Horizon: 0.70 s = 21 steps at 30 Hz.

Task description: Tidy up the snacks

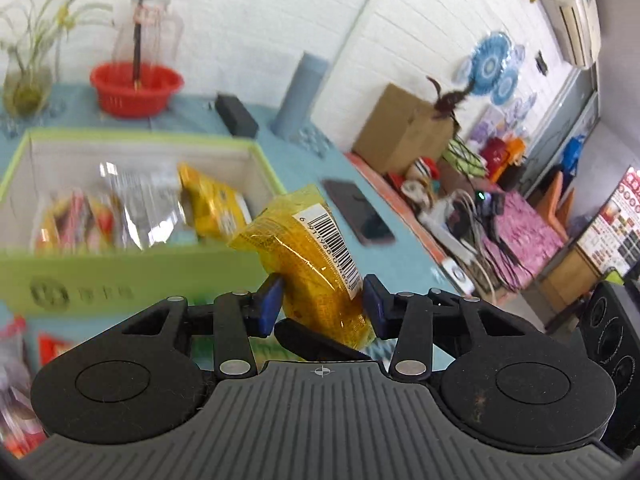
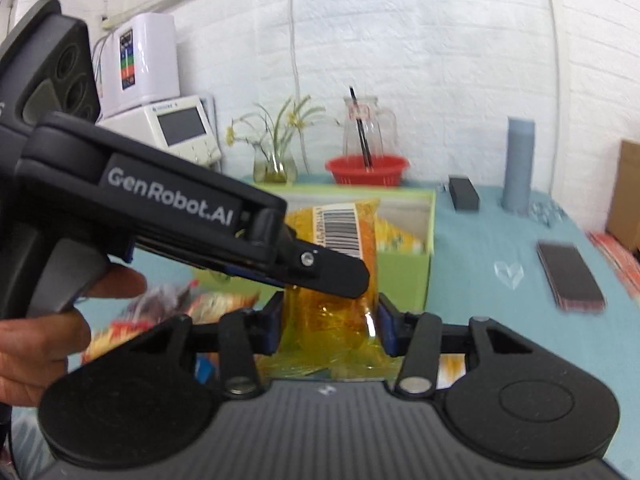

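A yellow see-through snack packet (image 1: pixel 308 264) with a barcode label hangs above the blue tablecloth, gripped from two sides. My left gripper (image 1: pixel 323 302) is shut on its lower part, blue pads pressing both sides. In the right wrist view my right gripper (image 2: pixel 330 322) is shut on the same packet (image 2: pixel 360 256) near its bottom. The left gripper's finger (image 2: pixel 336 276) crosses in front of the packet from the left. Just behind stands a green box (image 1: pixel 120 280) holding several snack packets (image 1: pixel 140 208).
Loose snack packets (image 2: pixel 160 312) lie on the table to the left of the box. A dark phone (image 2: pixel 568 276) lies to the right. A red basket (image 1: pixel 136 88), glass jug, plant vase, black case (image 1: pixel 236 114) and grey cylinder (image 1: pixel 302 96) line the back wall. A hand (image 2: pixel 40 344) holds the left gripper.
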Each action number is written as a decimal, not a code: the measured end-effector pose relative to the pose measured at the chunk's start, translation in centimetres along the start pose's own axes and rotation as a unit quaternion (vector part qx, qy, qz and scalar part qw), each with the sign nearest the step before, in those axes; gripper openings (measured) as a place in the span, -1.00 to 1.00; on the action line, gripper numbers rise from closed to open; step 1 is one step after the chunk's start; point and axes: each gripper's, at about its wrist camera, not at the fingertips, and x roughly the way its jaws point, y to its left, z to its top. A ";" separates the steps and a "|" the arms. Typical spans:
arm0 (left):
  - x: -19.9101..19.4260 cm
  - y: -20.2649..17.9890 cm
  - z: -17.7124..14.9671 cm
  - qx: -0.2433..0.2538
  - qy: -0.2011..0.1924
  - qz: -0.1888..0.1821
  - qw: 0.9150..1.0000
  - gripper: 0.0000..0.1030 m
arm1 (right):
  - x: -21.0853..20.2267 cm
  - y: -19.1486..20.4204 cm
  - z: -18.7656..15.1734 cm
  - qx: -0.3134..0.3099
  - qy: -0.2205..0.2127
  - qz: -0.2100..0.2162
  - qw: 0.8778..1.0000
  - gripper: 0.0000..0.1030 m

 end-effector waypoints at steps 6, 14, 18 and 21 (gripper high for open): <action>4.4 4.0 6.4 -0.011 0.003 0.023 1.000 -0.55 | 8.4 -2.8 5.0 0.009 0.018 0.014 1.000 -0.01; 10.2 9.7 7.4 -0.034 0.043 0.047 0.997 -0.24 | 15.8 -3.0 4.6 -0.009 0.066 0.021 0.998 0.01; 9.8 10.0 6.6 -0.034 0.028 0.049 0.998 0.10 | 15.5 -2.0 4.3 -0.028 0.070 0.013 0.997 0.27; 7.2 8.8 6.3 -0.033 0.001 0.044 0.998 0.17 | 13.0 -2.4 4.7 -0.010 0.051 0.012 0.999 0.34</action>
